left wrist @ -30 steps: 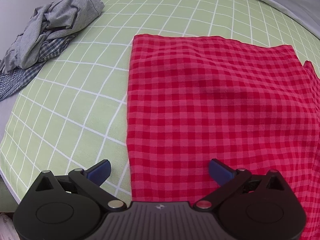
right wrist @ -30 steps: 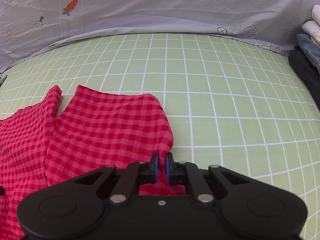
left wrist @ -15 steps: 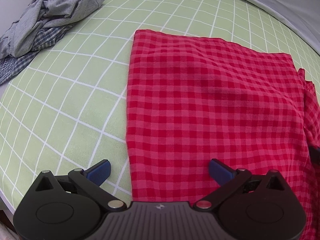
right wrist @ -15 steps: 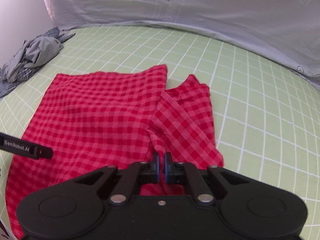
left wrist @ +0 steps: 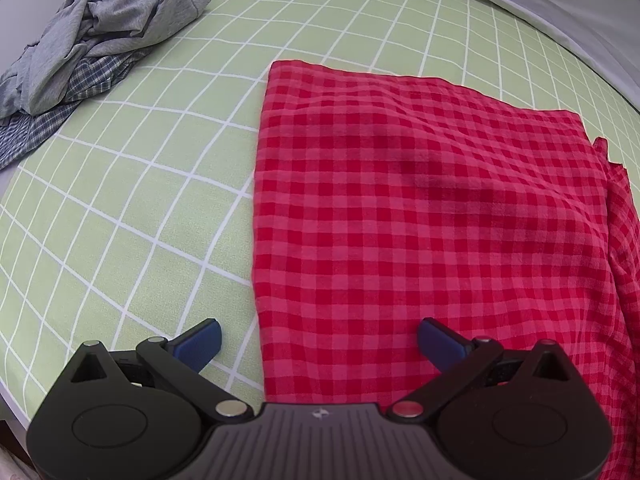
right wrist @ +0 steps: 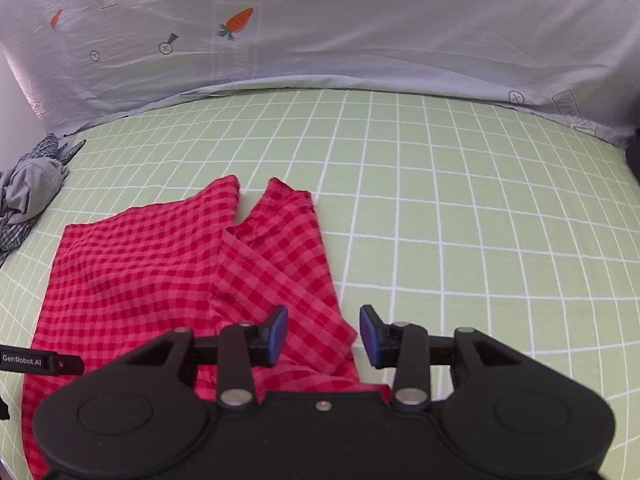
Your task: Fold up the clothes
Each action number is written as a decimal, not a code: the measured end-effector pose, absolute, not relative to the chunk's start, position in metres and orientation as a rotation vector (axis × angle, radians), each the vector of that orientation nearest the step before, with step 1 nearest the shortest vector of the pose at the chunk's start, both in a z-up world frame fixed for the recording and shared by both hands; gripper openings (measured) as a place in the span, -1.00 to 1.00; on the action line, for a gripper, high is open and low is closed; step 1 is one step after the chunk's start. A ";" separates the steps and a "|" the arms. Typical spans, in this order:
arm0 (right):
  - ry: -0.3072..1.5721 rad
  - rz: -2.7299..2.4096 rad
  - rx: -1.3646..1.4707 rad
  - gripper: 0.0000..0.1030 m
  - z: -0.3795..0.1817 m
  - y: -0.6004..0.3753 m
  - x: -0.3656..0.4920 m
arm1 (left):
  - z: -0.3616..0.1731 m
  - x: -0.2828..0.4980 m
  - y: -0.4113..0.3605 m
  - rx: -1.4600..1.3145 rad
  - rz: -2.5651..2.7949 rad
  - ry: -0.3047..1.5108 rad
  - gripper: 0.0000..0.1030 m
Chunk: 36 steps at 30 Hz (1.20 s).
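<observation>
A red checked garment [left wrist: 420,220] lies flat on the green grid sheet [left wrist: 140,200]. My left gripper [left wrist: 318,330] hangs open over the garment's near left edge, one finger above the sheet and the other above the cloth, gripping nothing. In the right wrist view the same garment [right wrist: 132,272] has a sleeve [right wrist: 280,248] folded in along its right side. My right gripper [right wrist: 324,322] hovers above the sleeve's near end with its jaws opening. The cloth lies below and between them, and the pads do not press on it.
A crumpled pile of grey and blue-checked clothes [left wrist: 108,28] sits at the far left of the bed, also visible as the pile [right wrist: 28,188]. A pale sheet with carrot prints [right wrist: 320,40] rises behind the bed. Something dark [right wrist: 634,156] shows at the right edge.
My right gripper carried the sleeve leftward over the garment, then its jaws parted and let the cloth go. The left gripper has stayed open in the same place.
</observation>
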State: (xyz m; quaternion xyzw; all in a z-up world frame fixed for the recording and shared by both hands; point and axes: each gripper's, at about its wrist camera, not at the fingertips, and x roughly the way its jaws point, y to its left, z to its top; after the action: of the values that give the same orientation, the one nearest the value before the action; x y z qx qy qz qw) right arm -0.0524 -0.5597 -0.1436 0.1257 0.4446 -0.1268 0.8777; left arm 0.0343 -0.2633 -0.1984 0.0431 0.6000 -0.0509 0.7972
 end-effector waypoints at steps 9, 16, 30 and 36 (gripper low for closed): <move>0.950 -0.238 0.346 -0.89 -0.159 -0.572 -0.058 | -0.198 0.032 -0.263 0.092 -0.109 1.282 1.00; 0.742 -0.481 0.170 -0.95 -0.115 -0.615 -0.056 | -0.197 0.032 -0.262 0.093 -0.112 1.281 1.00; 0.929 -0.629 0.234 0.15 -0.162 -0.646 -0.073 | -0.197 0.050 -0.245 0.073 -0.047 1.279 1.00; 0.920 -0.678 0.316 0.36 -0.177 -0.656 -0.079 | -0.198 0.073 -0.240 0.060 -0.040 1.231 0.99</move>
State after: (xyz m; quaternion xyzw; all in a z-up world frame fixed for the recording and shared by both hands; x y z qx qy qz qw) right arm -0.0787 -0.6559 -0.1770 0.1488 0.4334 -0.3193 0.8295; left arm 0.0734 -0.2399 -0.1980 0.0281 0.5773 -0.0190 0.8158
